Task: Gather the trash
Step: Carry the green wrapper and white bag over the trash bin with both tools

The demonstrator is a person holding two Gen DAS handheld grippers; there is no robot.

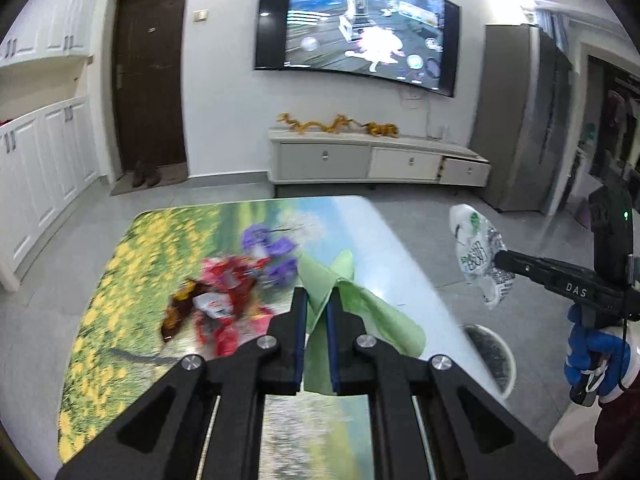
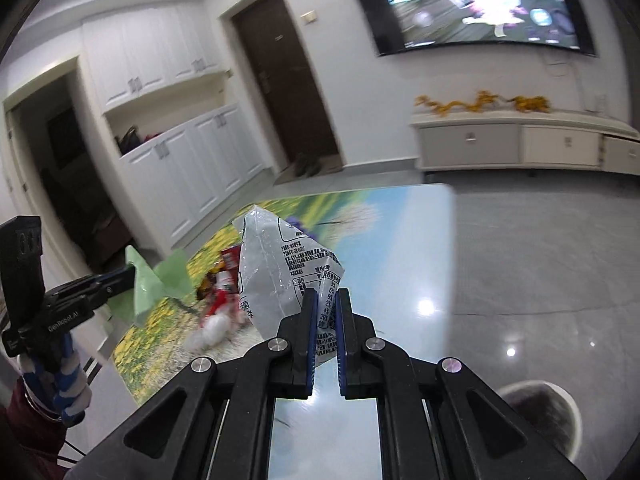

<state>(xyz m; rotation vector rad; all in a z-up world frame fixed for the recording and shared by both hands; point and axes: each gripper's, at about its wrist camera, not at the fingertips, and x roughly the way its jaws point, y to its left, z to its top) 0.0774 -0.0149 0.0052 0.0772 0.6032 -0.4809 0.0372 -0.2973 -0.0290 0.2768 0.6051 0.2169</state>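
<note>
White wrapper (image 2: 288,276) with black printed table clamped in right tongs (image 2: 325,300), marked "DAS"; left tongs (image 1: 317,300), marked "GenRobot.AI", clamp green paper (image 1: 340,280) over bench (image 1: 120,280).

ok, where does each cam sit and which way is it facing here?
Left wrist: sits behind the left tongs, shut on a green paper, facing over the table toward the TV wall; right tongs and gloved hand show at right.
Right wrist: sits behind the right tongs, shut on a white wrapper, facing likewise; left tongs show at left.
Shared: table, red wrappers, TV, bin.
</note>
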